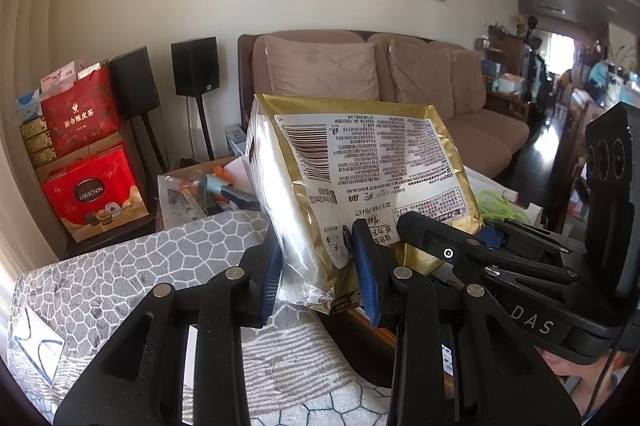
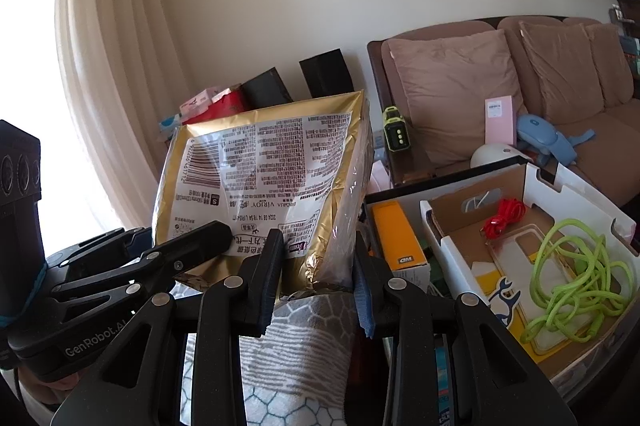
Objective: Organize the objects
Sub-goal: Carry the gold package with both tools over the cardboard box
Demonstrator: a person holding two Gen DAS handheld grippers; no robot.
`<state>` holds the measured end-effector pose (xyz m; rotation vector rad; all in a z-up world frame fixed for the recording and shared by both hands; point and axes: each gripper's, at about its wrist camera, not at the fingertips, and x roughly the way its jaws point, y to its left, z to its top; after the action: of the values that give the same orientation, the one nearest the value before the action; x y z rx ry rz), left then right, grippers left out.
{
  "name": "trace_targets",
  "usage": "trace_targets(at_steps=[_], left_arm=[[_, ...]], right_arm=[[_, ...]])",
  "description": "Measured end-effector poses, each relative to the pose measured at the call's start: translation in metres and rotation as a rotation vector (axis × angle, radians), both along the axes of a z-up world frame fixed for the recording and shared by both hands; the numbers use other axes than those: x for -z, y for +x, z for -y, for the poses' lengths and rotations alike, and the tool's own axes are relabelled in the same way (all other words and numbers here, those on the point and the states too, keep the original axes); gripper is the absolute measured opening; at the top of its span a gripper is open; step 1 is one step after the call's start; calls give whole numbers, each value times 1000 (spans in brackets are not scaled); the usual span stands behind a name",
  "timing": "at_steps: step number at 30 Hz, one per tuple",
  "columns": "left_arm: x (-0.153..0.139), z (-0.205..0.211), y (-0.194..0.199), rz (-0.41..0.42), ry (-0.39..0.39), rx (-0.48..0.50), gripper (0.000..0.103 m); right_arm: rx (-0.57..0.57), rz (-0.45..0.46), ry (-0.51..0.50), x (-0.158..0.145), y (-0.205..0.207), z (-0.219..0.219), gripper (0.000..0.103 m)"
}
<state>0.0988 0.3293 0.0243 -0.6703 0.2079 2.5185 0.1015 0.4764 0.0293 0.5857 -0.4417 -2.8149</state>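
Both claws pinch one gold pack (image 1: pixel 360 162) by its bottom edge and hold it upright, clear of the patterned surface (image 1: pixel 132 266) below it. Left claw (image 1: pixel 318 266) has its blue pads pressed on the pack's lower left corner; right claw (image 2: pixel 318 280) grips the lower right corner, its jaws closed on the plastic.

As a judgement, the job is partway through. To the right of the right claw an open white box (image 2: pixel 580 194) already holds a green cord (image 2: pixel 576 274), a red cord (image 2: pixel 502 216) and a clear phone case (image 2: pixel 532 266), one of each. Just left of that box stands one yellow box (image 2: pixel 394 234). The pack is not yet put down, and its destination cannot be told.

Beyond and left of the left claw sits one cardboard box (image 1: pixel 192 172) of mixed clutter, apparently unsorted. Farther off, beyond the right claw, one pink box (image 2: pixel 500 124), one blue toy (image 2: pixel 548 138) and one green-black device (image 2: pixel 396 134) also look unsorted.
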Motion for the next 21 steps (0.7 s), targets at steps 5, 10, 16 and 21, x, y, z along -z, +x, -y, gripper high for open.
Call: trace_targets(at_steps=[5,10,16,21], left_arm=[[0,-2,-3,-4,-3,6,31],[0,-5,-4,-5,-5,13,31],[-1,-10,-3,-7,-7,21,31],[-1,-12,-5,-10,-10,28,31]], right_arm=[[7,0,-4,0,0,-3,33],[13,0,-8,0,0,-6,33],[21,0,-12,-1,1,-8,33],[25,0,-18,-2,3,-10,33]])
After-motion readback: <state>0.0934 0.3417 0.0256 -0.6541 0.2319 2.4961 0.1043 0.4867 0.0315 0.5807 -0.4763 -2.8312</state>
